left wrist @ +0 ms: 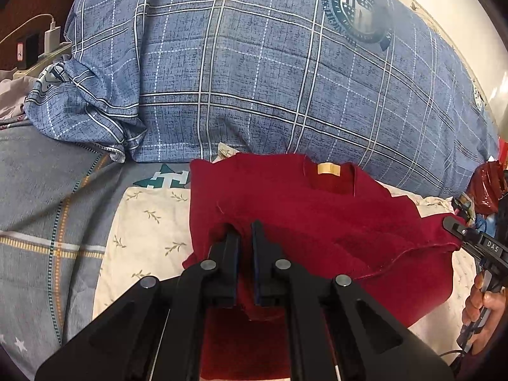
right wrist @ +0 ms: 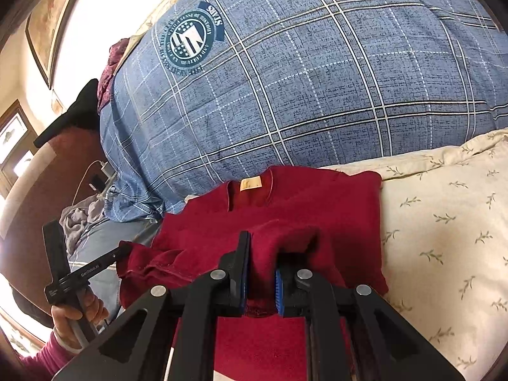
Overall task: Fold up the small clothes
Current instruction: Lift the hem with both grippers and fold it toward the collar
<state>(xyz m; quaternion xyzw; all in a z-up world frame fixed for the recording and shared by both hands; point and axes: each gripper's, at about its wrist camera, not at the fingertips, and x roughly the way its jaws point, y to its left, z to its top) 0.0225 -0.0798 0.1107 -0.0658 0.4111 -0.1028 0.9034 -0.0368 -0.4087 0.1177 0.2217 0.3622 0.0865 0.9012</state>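
On the bed (left wrist: 38,190), far left in the left wrist view, sits a white charger (left wrist: 52,33) on its cable, then a striped grey-blue sheet, and next a cream leaf-print pillow (left wrist: 149,222) with the task's thing on it: one red garment (left wrist: 317,209), collar and tan neck label (left wrist: 328,169) pointing away toward the big blue plaid duvet (left wrist: 254,79).

And both hands are on it! The left tongs (left wrist: 246,228) are pinched almost shut on a thin bit of the near edge, red cloth running between the jaws. Moving right, the right tongs (right wrist: 262,250) are clamped narrow on a thicker bunch of the same edge, fabric humped up just ahead of the tips. Each tool shows at the margin of the other's view, gripped by a bare hand (right wrist: 76,314).

What could go wrong from here? My guess is the fold coming down crooked: the cloth between the two grips already sags and rumples, so if one hand leads the other, the hem lands skewed across the chest. The left pinch looks thin too; a sharp tug might slip it free. And the soft pillow underneath could let the lower layer drag along and wrinkle.

The count: one red garment, two tongs, one leaf-print pillow, one plaid duvet, one charger in clear sight.
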